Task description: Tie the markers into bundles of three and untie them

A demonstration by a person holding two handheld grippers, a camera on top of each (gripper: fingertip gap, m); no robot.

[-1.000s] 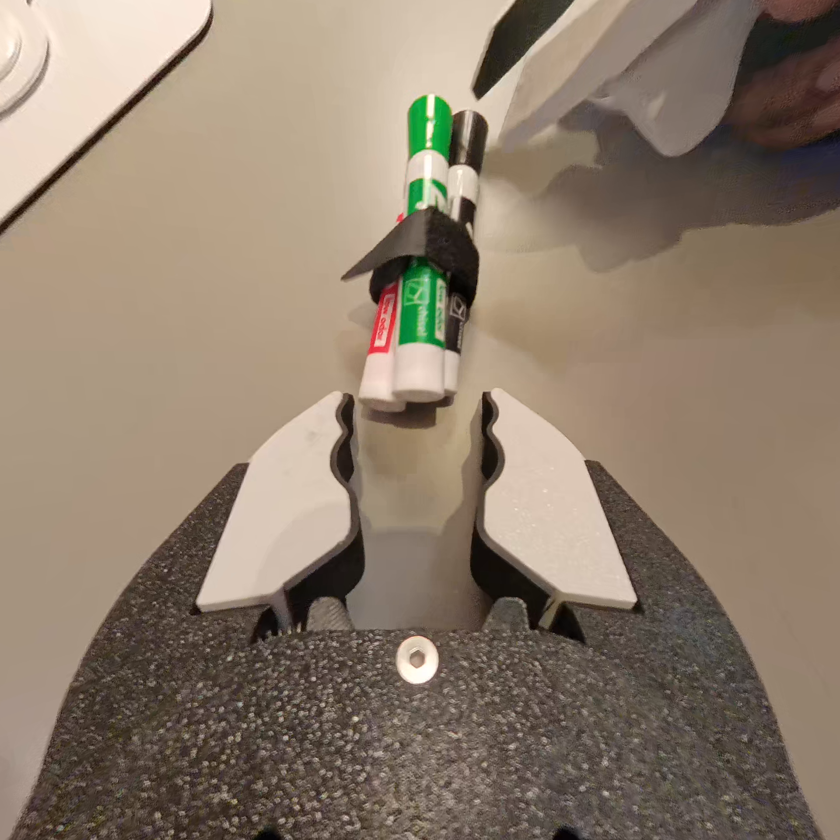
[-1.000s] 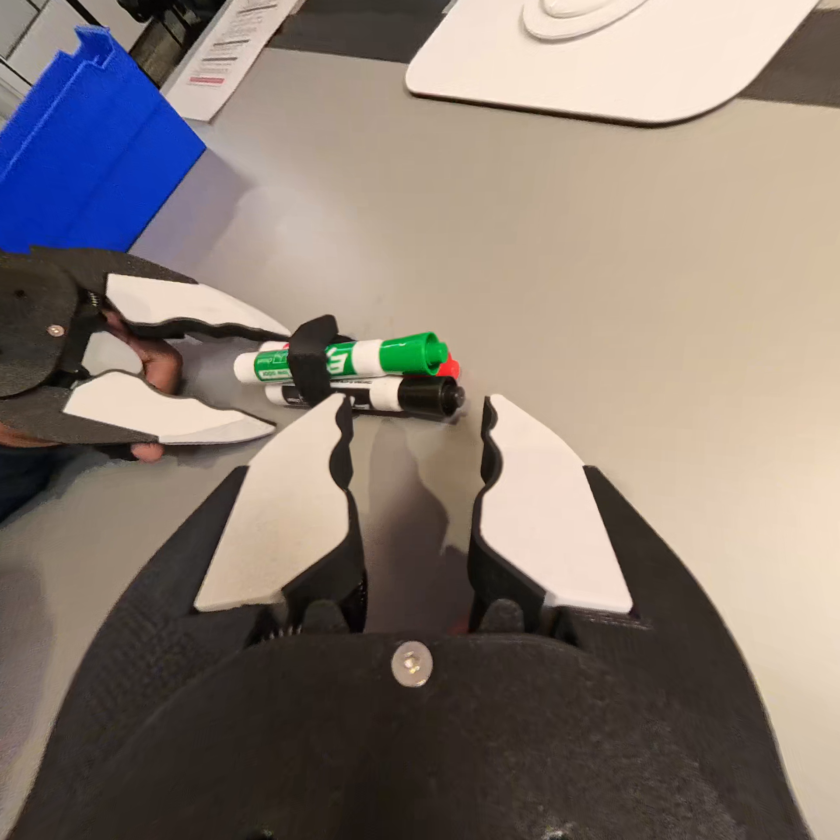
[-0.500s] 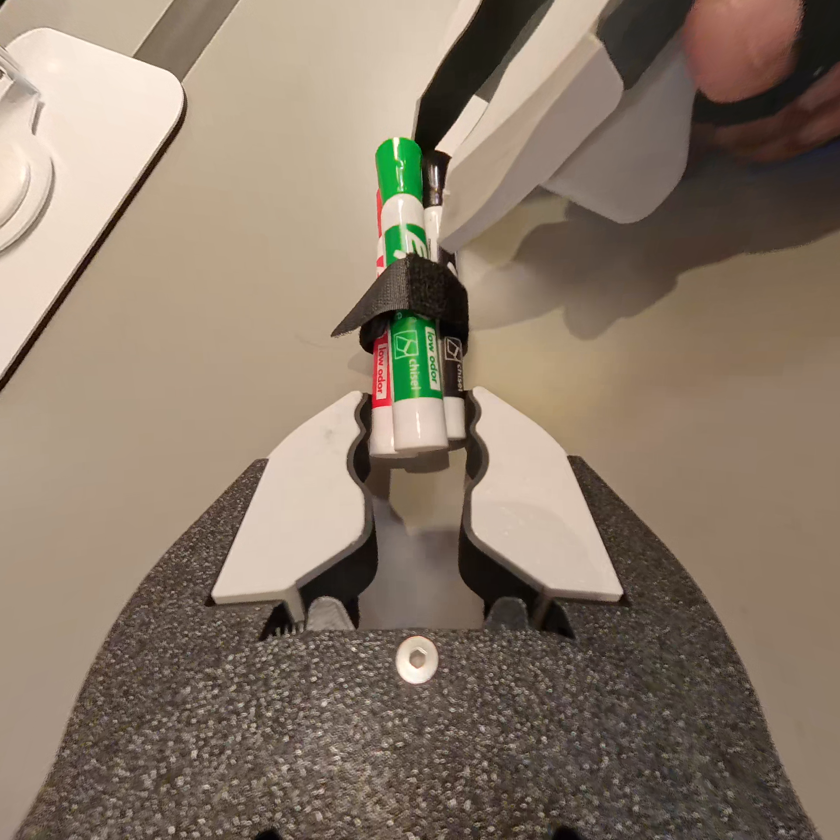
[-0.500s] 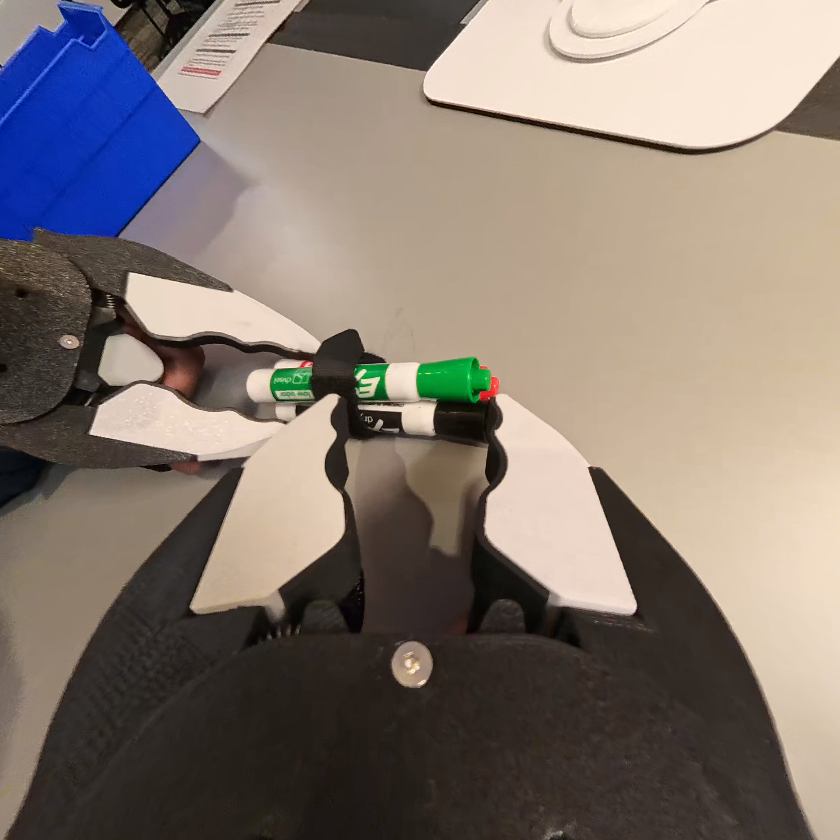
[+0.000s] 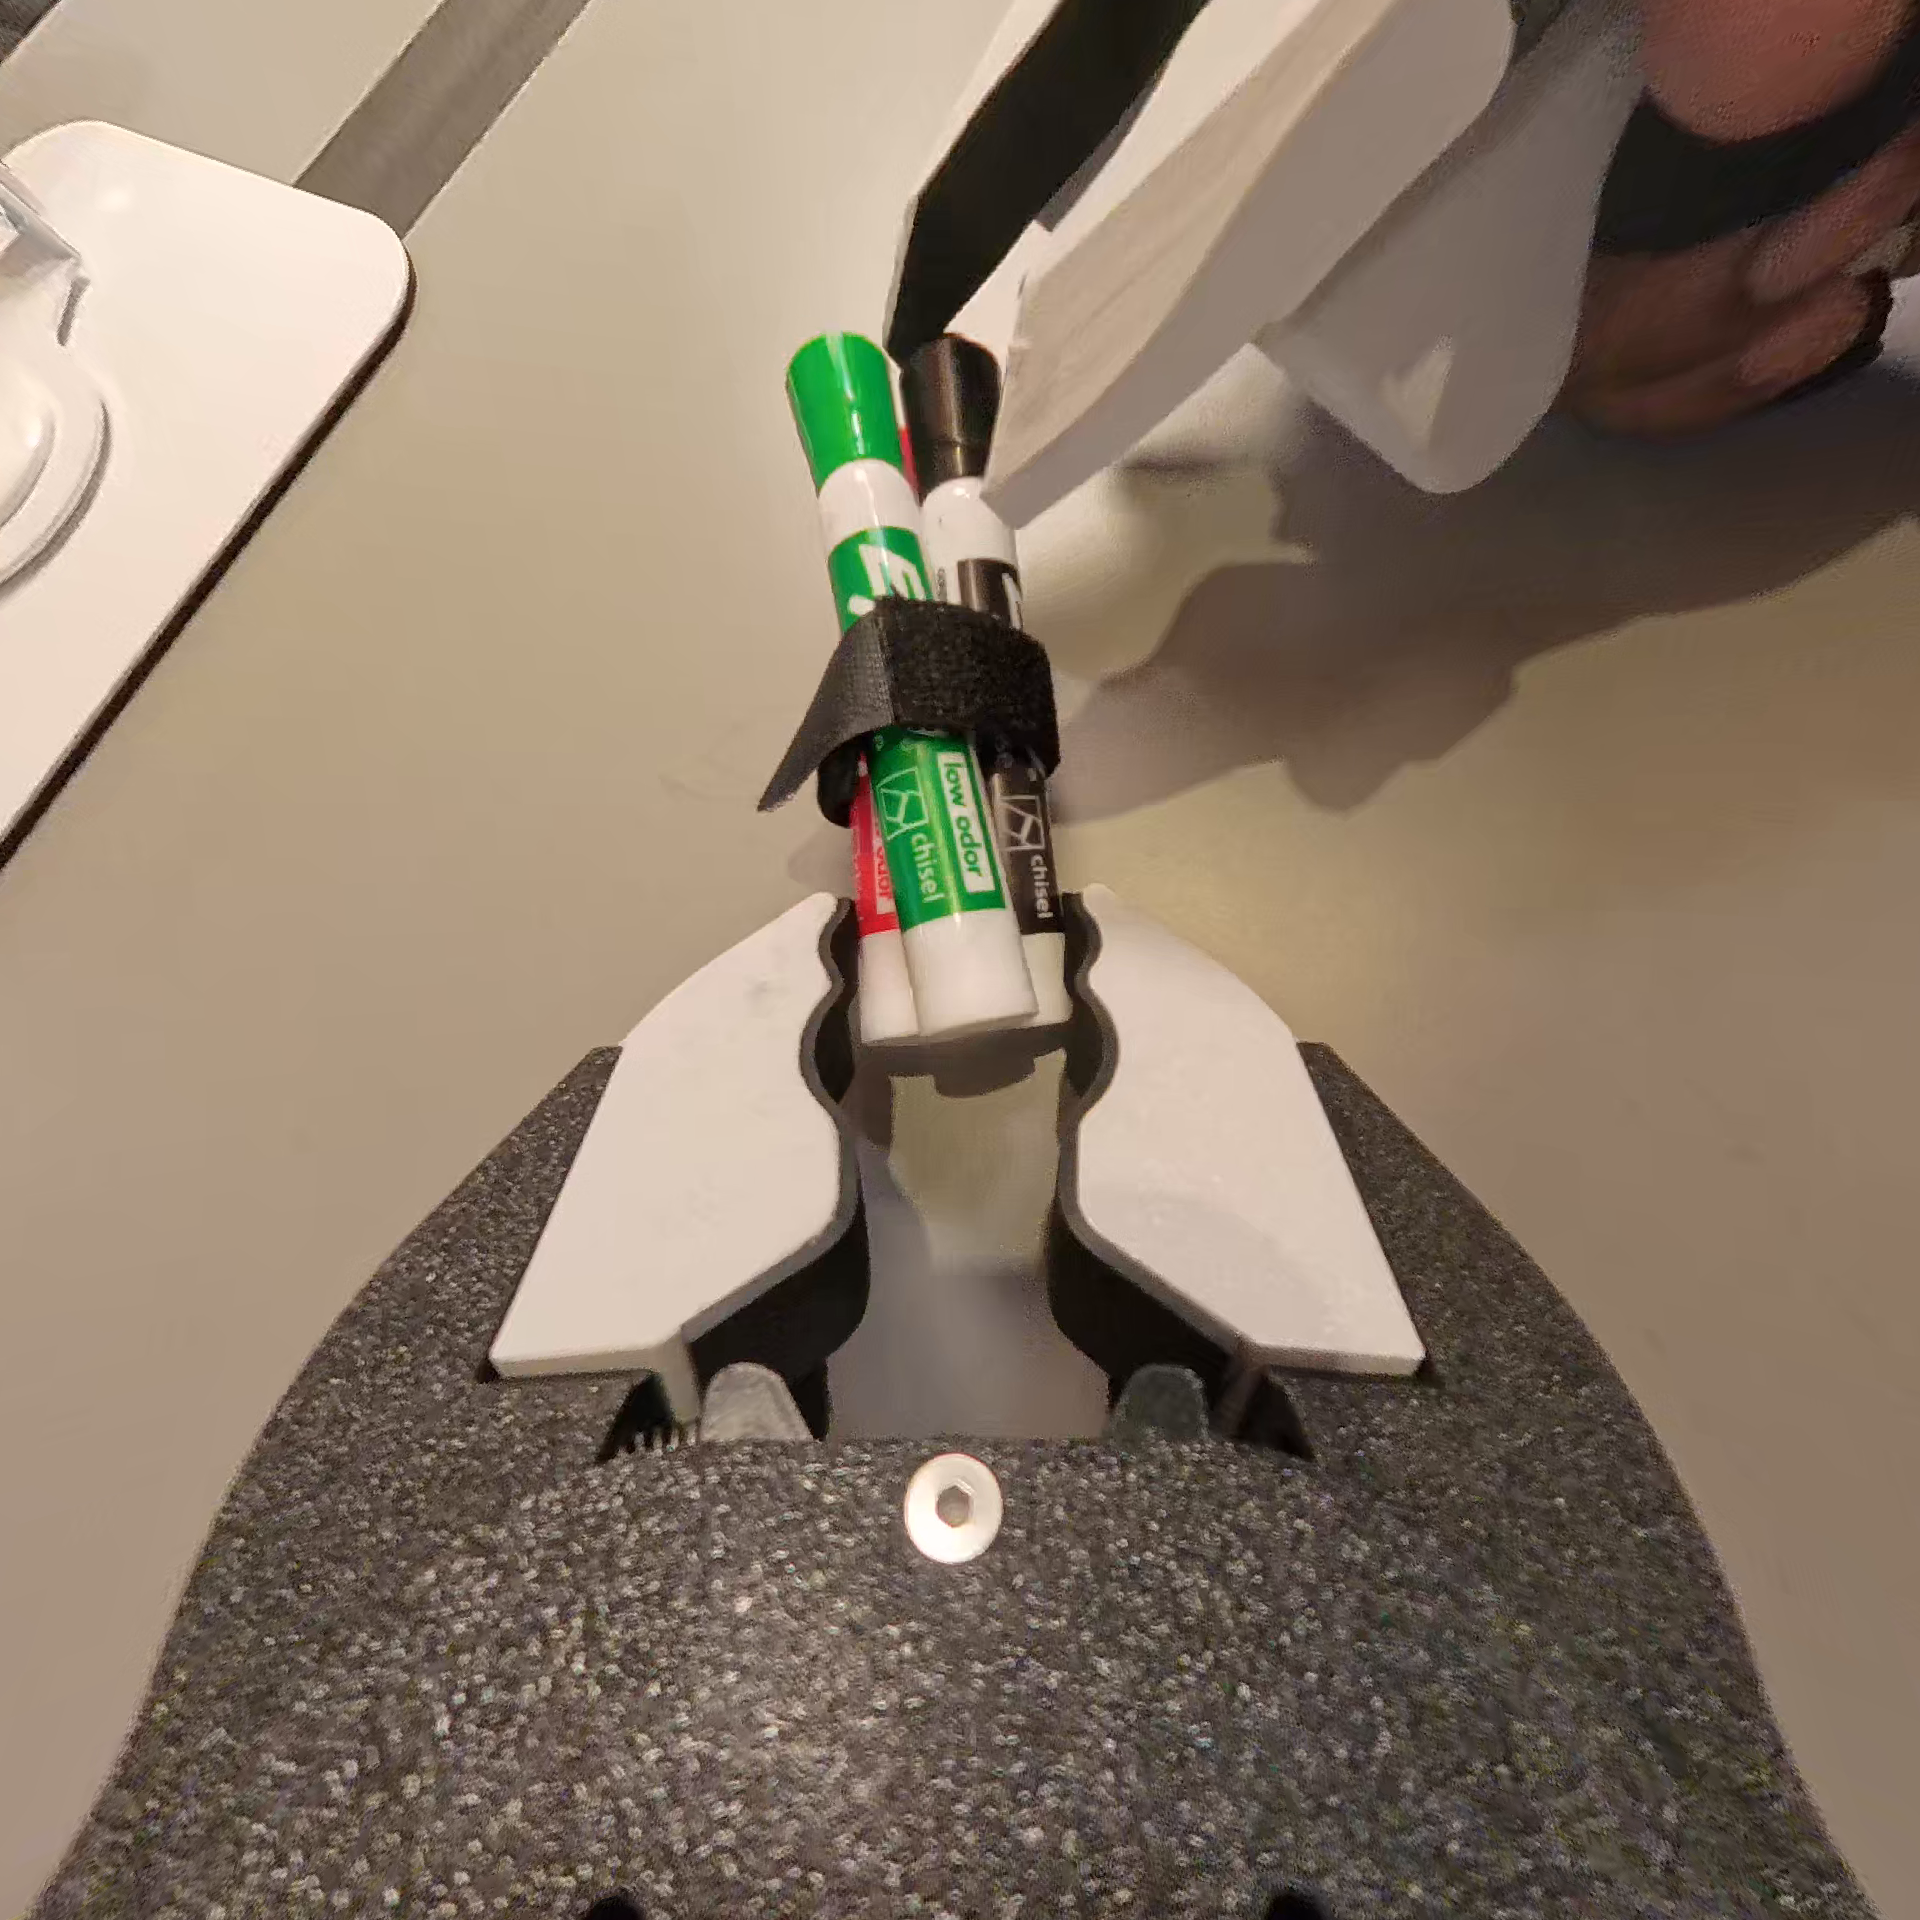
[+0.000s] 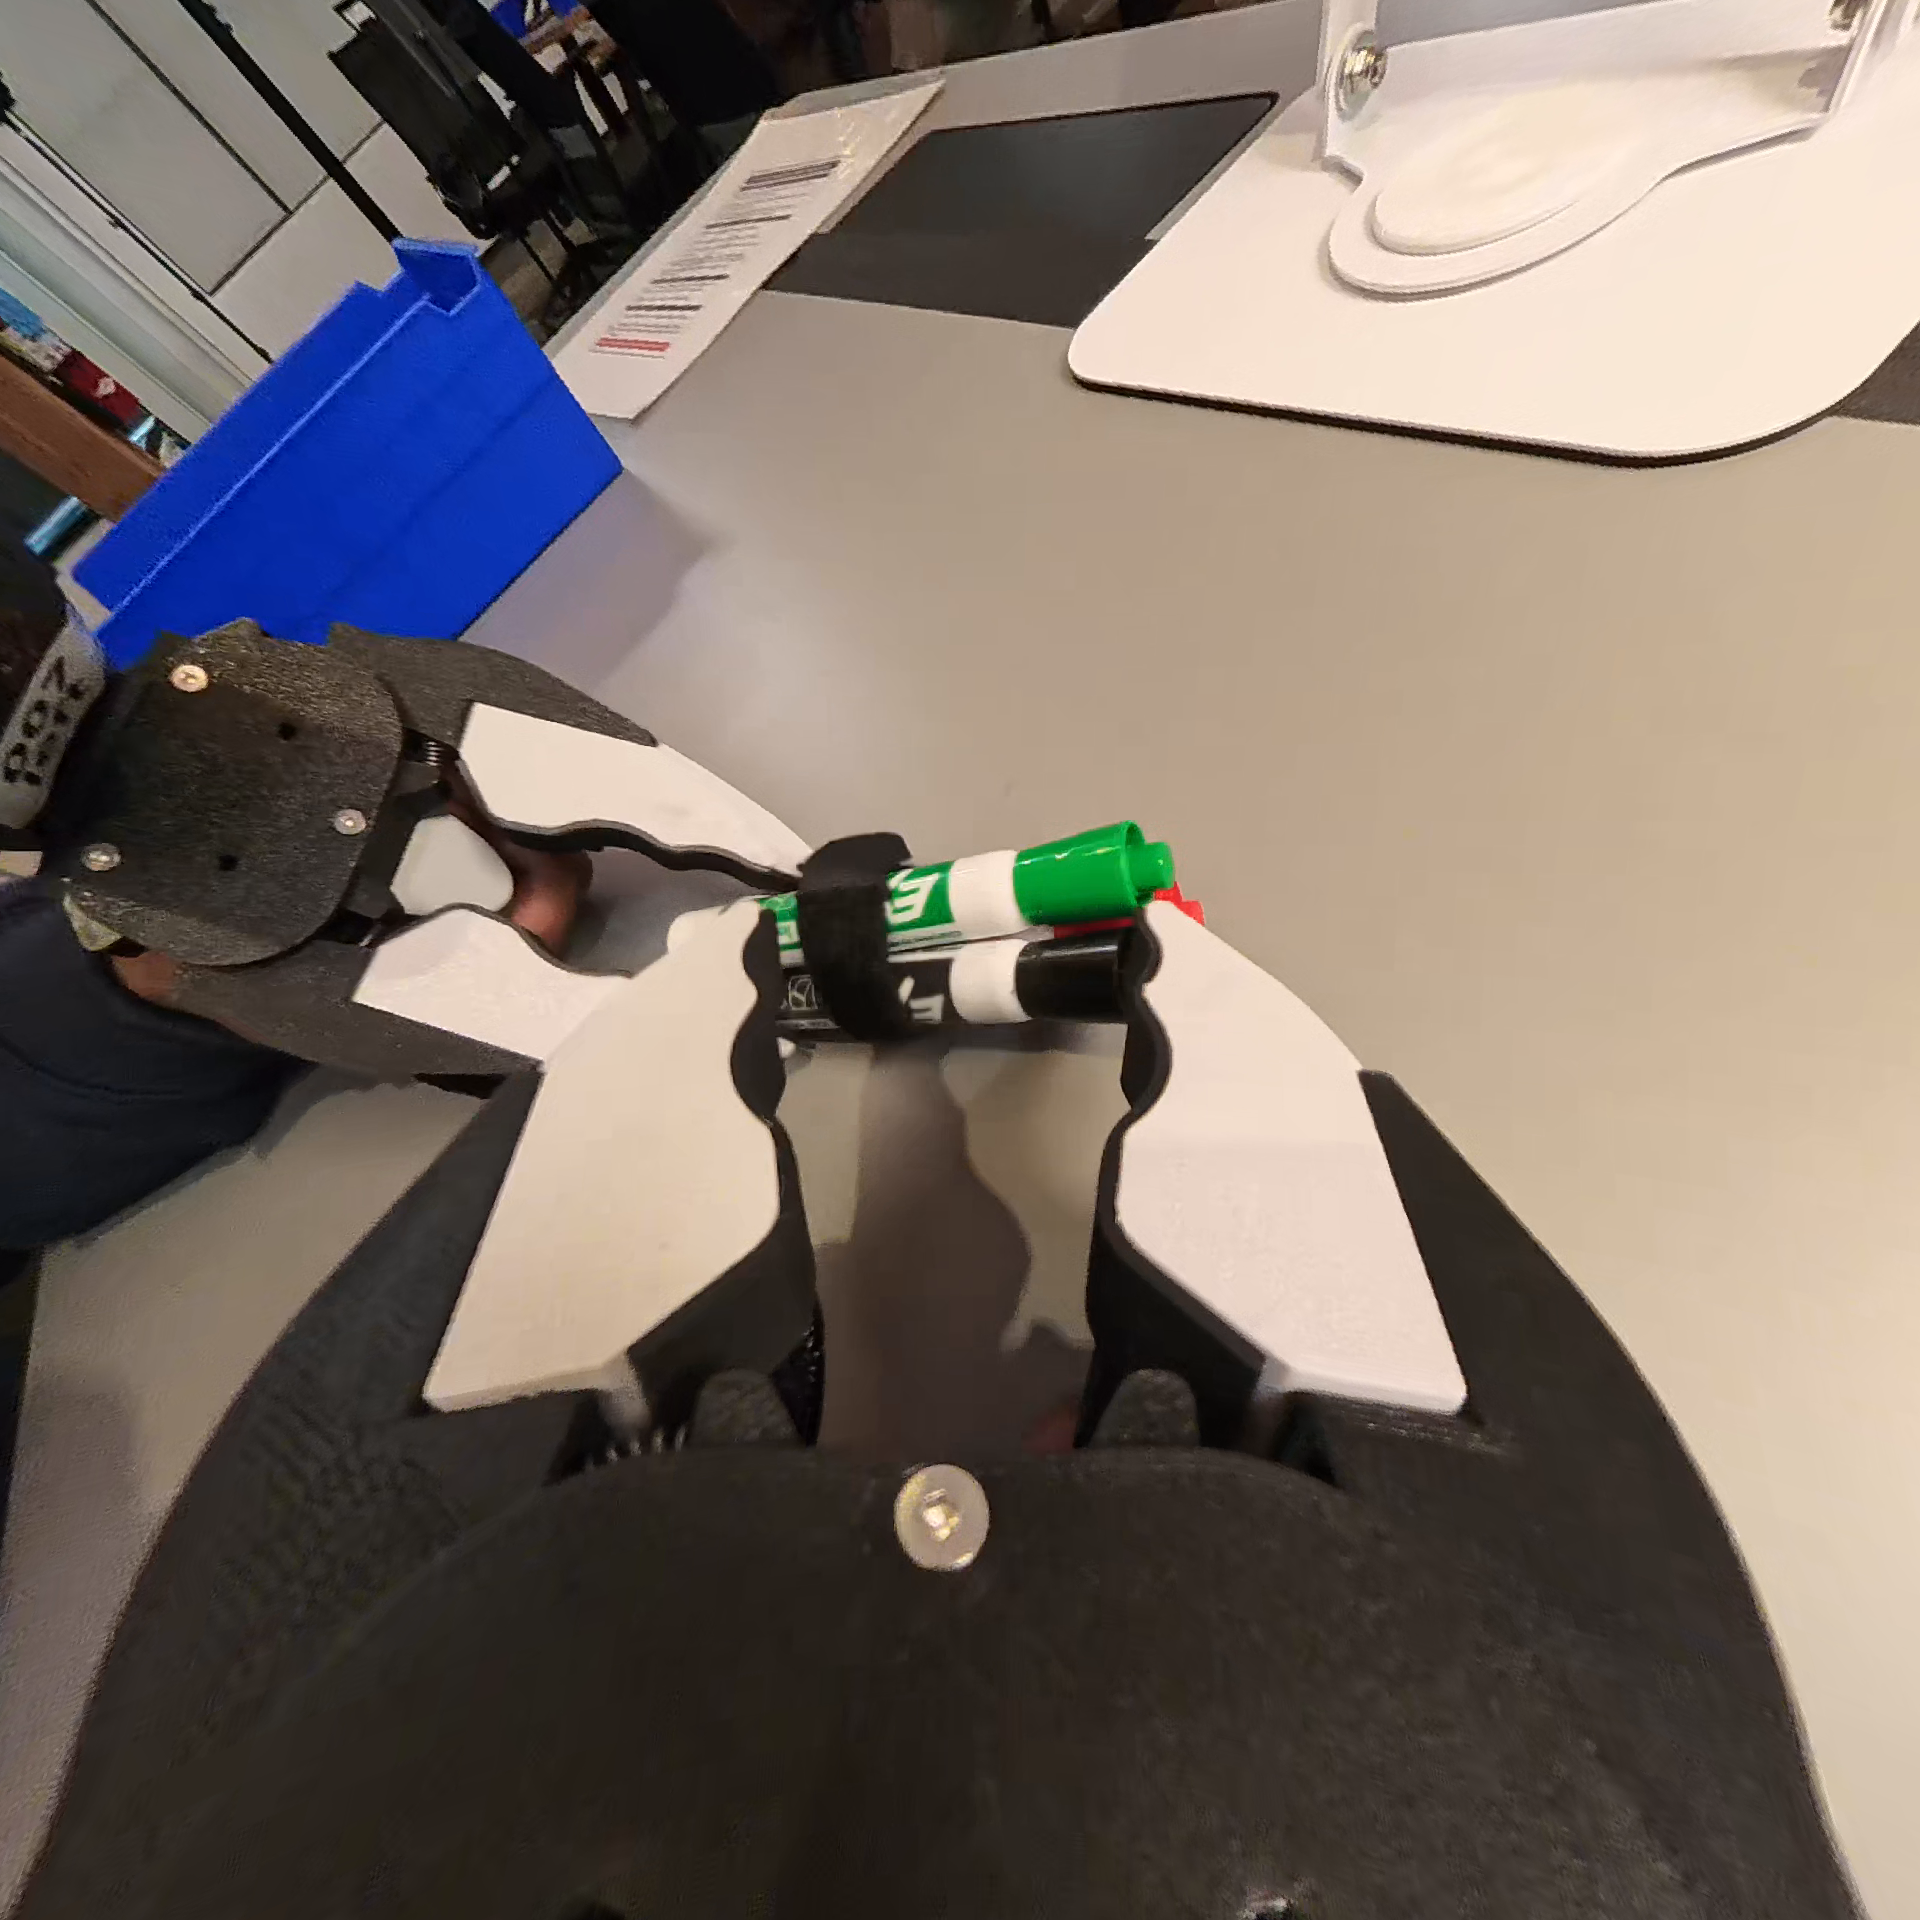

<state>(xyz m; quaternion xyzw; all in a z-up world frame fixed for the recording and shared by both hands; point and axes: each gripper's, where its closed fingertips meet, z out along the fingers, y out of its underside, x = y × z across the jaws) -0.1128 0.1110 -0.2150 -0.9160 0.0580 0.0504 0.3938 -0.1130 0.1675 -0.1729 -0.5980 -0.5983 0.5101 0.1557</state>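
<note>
- The bundle [image 5: 940,717] of three markers, green, black and red, sits just above the desk [image 5: 416,935], bound near its middle by a black hook-and-loop strap [image 5: 935,686] whose loose tail [image 5: 805,764] juts out to one side.
- Our left gripper [image 5: 961,971] has its fingers [image 5: 727,1091] clenched on the blunt white ends of the markers, so we carry the bundle from that end.
- Our right gripper [image 6: 951,997] straddles the bundle lengthwise, one finger by the strap and the other at the black cap [image 6: 1070,977]; the fingers are spread, touching or nearly touching, and we judge that they grip nothing.
- We judge the next step to be untying, which means catching the strap tail.
- Risks from here:
  - The left hold is shallow, only on the marker tips, so a pull on the strap may drag the bundle out of it.
  - The right fingers are beside the strap body, not its tail, so closing here may pinch the markers instead.
  - Once the strap loosens, the red marker [image 5: 873,862] underneath may slip and roll across the desk.
- Farther off lie a white pad [image 6: 1455,343], a blue bin [image 6: 343,468] and a printed sheet [image 6: 748,239].
</note>
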